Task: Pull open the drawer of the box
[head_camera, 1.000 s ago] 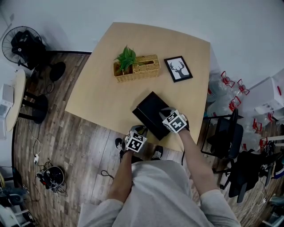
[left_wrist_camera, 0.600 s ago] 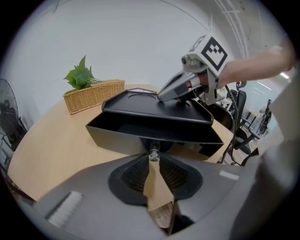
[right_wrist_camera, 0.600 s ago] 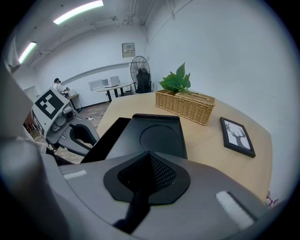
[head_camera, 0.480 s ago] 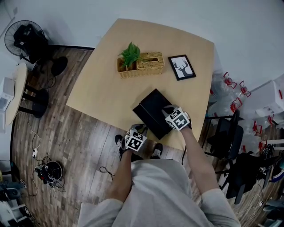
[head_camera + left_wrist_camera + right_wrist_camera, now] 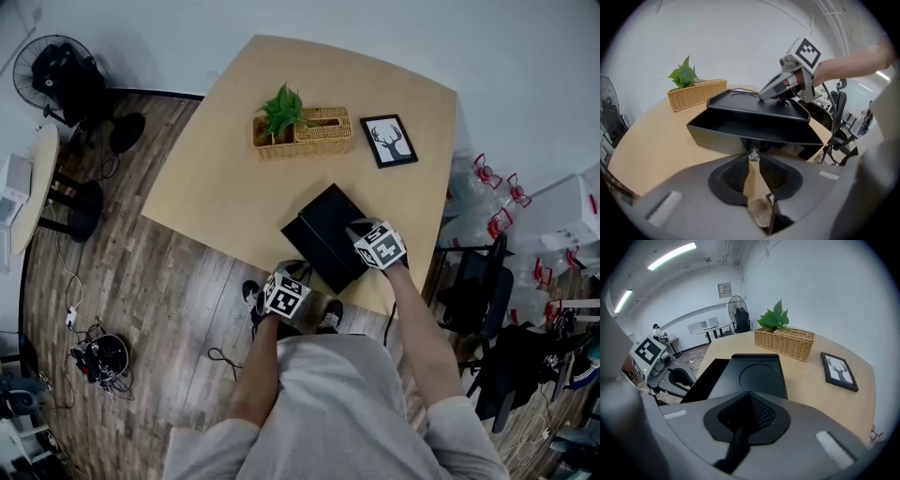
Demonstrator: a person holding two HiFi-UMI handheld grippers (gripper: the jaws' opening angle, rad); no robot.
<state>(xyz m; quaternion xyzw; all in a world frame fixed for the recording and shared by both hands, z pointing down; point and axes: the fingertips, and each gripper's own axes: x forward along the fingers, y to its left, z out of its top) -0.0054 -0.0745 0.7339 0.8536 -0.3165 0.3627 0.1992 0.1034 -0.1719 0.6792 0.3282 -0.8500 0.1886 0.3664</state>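
While pulling, keep in mind how light the black hard box [image 5: 330,217] looks. Sits near the front edge of the pale wooden desk [image 5: 220,173], well apart from the woven basket with the green plant [image 5: 323,131] and the framed deer picture [image 5: 389,141]. Has its black drawer [image 5: 717,139] part way out already, toward the person. Looks stiff and smooth, so likely to slide over the desk if tugged alone. Seemingly pressed from above by the right hand-held gripper [image 5: 748,397], jaws together, tip on the lid. Pinched at the front by the left hand-held gripper [image 5: 753,158], jaws closed tight on the small shiny knob [image 5: 753,153]. Best place to hold, that knob, but tiny and round, so may slip free. Pull straight back and slow, never up or sideways, or could jam on the box walls. Keep the push on the lid gentle too: thin-looking top, might bend and squeeze the drawer.
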